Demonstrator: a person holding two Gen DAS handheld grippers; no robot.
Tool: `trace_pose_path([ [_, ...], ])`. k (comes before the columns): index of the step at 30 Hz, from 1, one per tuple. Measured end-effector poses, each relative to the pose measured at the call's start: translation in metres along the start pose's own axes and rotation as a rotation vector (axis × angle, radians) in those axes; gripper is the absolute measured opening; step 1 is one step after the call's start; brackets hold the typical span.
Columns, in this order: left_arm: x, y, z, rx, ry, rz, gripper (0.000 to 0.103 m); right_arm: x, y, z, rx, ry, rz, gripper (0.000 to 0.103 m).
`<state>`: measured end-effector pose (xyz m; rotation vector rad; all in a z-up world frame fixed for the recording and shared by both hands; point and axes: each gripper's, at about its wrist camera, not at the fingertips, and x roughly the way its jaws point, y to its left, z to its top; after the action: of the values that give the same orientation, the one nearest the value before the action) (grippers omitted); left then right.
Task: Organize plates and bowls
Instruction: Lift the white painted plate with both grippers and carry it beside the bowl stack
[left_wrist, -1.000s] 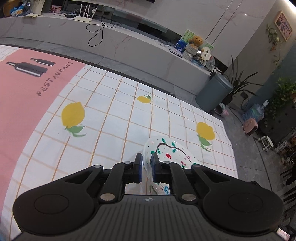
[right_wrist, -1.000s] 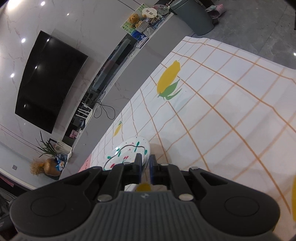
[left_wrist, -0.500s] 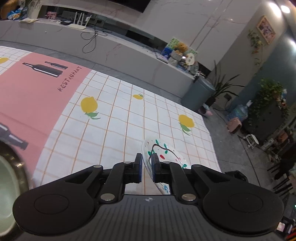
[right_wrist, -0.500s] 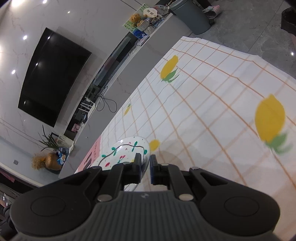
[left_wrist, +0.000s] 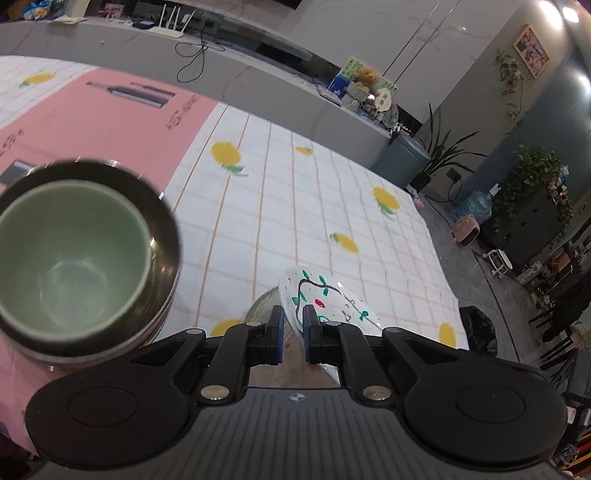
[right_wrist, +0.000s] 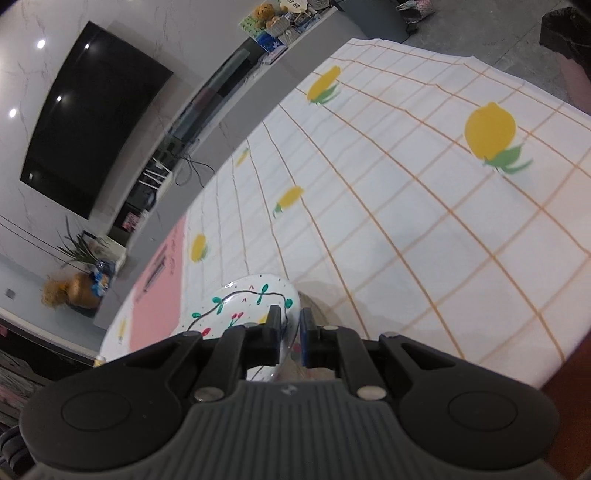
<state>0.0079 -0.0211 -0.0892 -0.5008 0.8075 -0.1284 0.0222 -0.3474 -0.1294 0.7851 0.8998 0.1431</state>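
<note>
Left gripper (left_wrist: 293, 334), bottom centre of frame: fingers pinch rim of painted plate (left_wrist: 332, 301), held tilted above lemon tablecloth (left_wrist: 295, 206). Right gripper (right_wrist: 289, 334): pinches rim of same-pattern plate (right_wrist: 243, 299), also lifted; cannot tell if one plate or two. Left of frame: green bowl (left_wrist: 72, 245) nested in dark bowl (left_wrist: 164, 221). Judged step: carrying plate toward stack. Next: level plate, lower gently, release.

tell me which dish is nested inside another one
The green bowl: it sits inside the dark metal bowl. The painted plate is held apart, off the tablecloth.
</note>
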Motion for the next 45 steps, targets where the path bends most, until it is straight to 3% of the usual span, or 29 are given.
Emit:
trace_pose_path([
  [6,0.007,0.007,-0.007,-0.006,0.014,-0.001,0.011,-0.005,0.003,-0.008,-0.049,-0.038,-0.02,0.008],
  [14,0.009,0.006,-0.015,0.054,0.01,0.031,0.011,0.001,0.0,-0.015,-0.059,-0.035,-0.027,0.008],
  [29,0.018,0.004,-0.025,0.159,0.027,0.105,0.01,0.005,0.014,-0.023,-0.196,-0.06,-0.084,0.007],
  [45,0.018,0.004,-0.025,0.171,0.031,0.101,0.008,0.004,0.023,-0.03,-0.261,-0.087,-0.123,0.008],
])
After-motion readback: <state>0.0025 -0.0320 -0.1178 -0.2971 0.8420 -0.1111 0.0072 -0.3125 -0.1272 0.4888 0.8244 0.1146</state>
